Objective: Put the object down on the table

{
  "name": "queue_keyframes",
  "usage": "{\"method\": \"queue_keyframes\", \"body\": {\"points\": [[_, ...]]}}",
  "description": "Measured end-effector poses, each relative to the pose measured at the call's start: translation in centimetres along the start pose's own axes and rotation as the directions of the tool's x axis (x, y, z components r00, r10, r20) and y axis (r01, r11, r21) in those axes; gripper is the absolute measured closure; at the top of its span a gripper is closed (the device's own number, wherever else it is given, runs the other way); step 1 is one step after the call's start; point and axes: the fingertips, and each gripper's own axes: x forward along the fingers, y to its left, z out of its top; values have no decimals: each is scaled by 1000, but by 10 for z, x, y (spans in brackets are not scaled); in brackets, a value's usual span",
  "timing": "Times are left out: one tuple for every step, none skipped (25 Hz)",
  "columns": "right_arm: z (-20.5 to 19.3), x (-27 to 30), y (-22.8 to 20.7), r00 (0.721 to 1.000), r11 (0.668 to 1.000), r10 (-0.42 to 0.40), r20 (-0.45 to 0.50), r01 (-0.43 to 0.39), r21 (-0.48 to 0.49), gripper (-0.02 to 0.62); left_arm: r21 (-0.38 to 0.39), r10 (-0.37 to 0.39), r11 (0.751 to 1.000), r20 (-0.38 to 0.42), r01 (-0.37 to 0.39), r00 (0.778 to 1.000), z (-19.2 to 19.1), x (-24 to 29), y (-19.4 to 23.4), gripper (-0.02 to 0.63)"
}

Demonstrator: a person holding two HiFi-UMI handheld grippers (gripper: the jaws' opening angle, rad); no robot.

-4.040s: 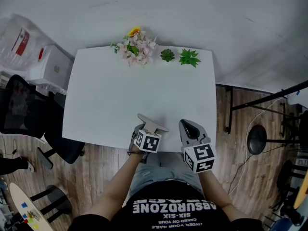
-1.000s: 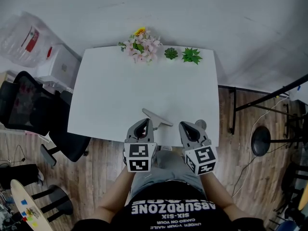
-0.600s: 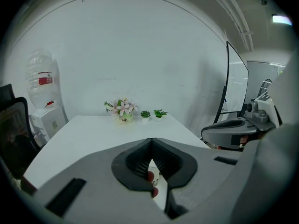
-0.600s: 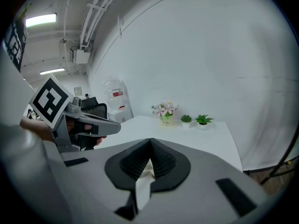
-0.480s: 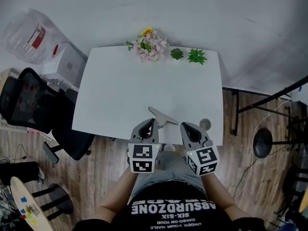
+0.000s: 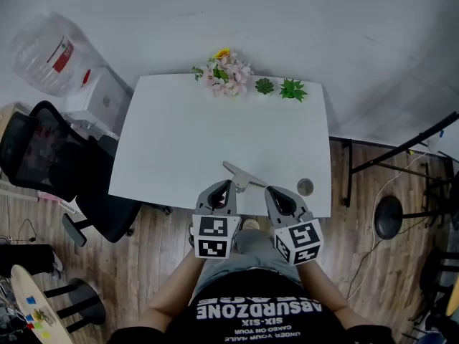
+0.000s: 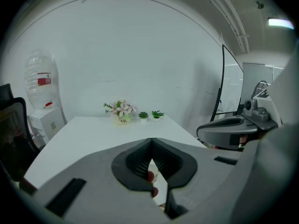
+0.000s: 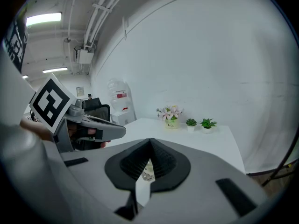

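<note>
Grey flat object (image 6: 239, 175) lay on the white table (image 6: 179, 135) by its near edge, long axis slanting far-left to near-right, just beyond the left gripper (image 6: 221, 185), nearer it than the right gripper (image 6: 273, 190); both grippers' jaws were closed, empty.

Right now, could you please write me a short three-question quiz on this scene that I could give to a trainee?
1. True or false: the grey T-shaped tool lies on the white table, gripped by neither the left gripper nor the right gripper.
2. How many small green potted plants stand at the table's far edge?
3. The small round silvery disc lies nearest to: A) the pink flower bunch, B) the right gripper, C) the left gripper.

Key: 1 true; 2 two; 3 B.
</note>
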Motion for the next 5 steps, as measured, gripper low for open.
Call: {"method": "queue_keyframes", "body": {"points": [[1,0,1,1000,1000,-2,3,2,0,597,2,0,1000,0,0,1000,0,-1,1,600],[2,-1,1,1000,1000,-4,6,4,0,597,3,-1,1000,1,1,1000,0,-1,1,600],[3,-1,2,1000,1000,-5,9,5,0,597,3,-1,1000,2,1,1000,1,-2,1,600],[4,-2,2,1000,1000,-7,10,7,0,597,2,-2,1000,4,2,1000,1,-2,1,600],[5,-2,2,1000,1000,-8,12,8,1,597,2,-2,1000,5,2,1000,2,-2,1,600]]}}
